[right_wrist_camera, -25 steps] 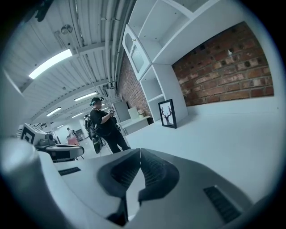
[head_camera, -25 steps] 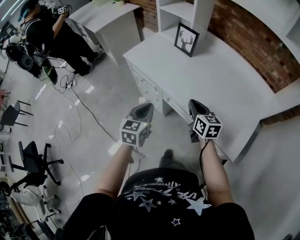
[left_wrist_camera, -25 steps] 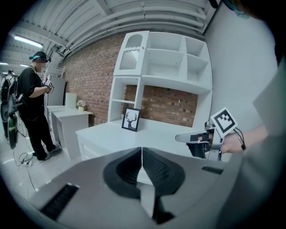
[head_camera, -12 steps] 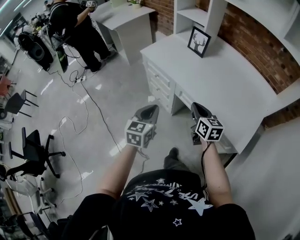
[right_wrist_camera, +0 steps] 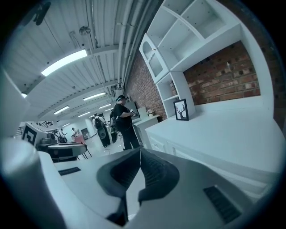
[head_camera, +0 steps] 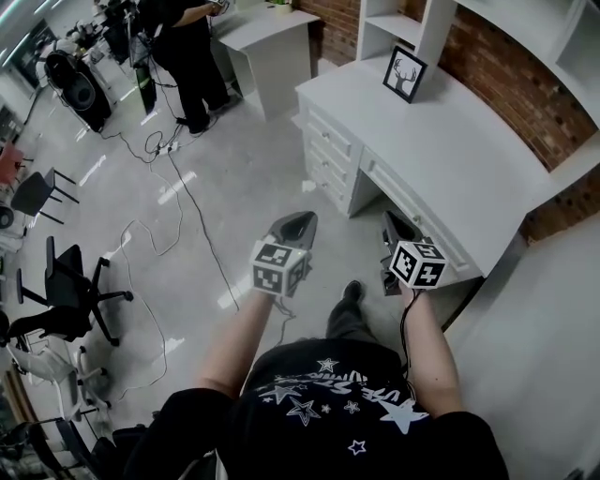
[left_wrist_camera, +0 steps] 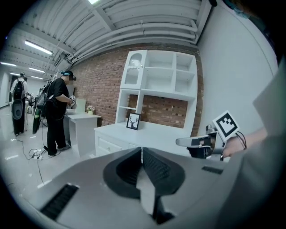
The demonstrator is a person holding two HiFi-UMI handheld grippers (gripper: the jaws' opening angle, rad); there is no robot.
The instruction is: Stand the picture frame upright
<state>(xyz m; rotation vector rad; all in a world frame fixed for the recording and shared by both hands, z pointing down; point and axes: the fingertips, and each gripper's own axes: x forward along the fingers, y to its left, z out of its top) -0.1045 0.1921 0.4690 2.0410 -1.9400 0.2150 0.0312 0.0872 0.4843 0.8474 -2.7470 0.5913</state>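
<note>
A black picture frame with a deer-antler print stands upright at the far end of the white desk, close to the shelf unit. The same picture frame shows small in the left gripper view, and the picture frame also in the right gripper view. My left gripper is shut and empty, held over the floor in front of the desk. My right gripper is shut and empty too, near the desk's front edge. Both are far from the frame.
A white shelf unit stands on the desk against a brick wall. A person in black stands by a second white table. Cables lie on the floor; black chairs stand at left.
The view has drawn back from the desk: the desk and frame have shifted up and right in the head view. Both grippers stay shut and keep their place before me.
</note>
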